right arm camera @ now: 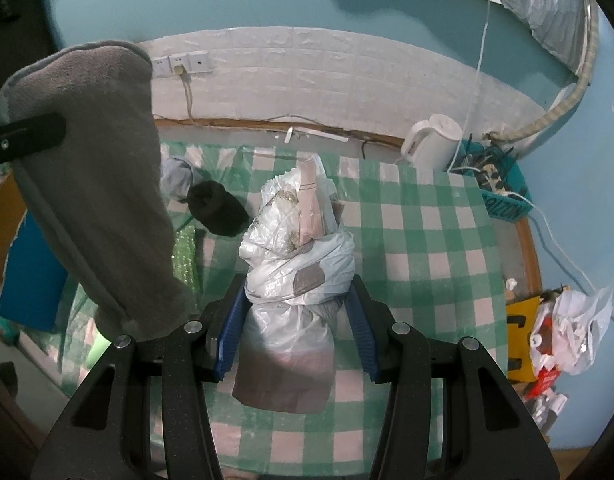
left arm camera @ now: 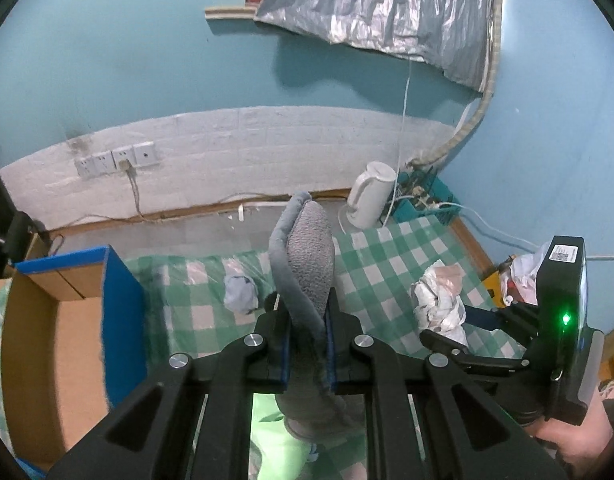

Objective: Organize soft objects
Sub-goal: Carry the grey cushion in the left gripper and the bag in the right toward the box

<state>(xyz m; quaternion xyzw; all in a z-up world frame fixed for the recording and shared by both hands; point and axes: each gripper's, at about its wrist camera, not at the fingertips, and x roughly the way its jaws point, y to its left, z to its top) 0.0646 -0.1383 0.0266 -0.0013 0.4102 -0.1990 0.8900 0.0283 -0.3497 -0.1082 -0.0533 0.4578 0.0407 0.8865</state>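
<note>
**Left wrist view: grey slipper heading for the box**

Left tongs (left arm camera: 309,344) are clamping a grey slipper (left arm camera: 307,264), its long axis standing up and away from the fingers, lifted above the checked cloth (left arm camera: 387,252). The cardboard box (left arm camera: 63,320) is lying to the left, nearest this hand. Right tongs (right arm camera: 297,320) are standing wide open around a plastic bag bundle (right arm camera: 303,248) resting on the cloth, fingers beside it, not visibly pressing. A black sock (right arm camera: 219,208) and a pale rag (left arm camera: 241,294) are waiting beyond. The box floor is partly cut off; the bag's contents are hard to make out.
</note>
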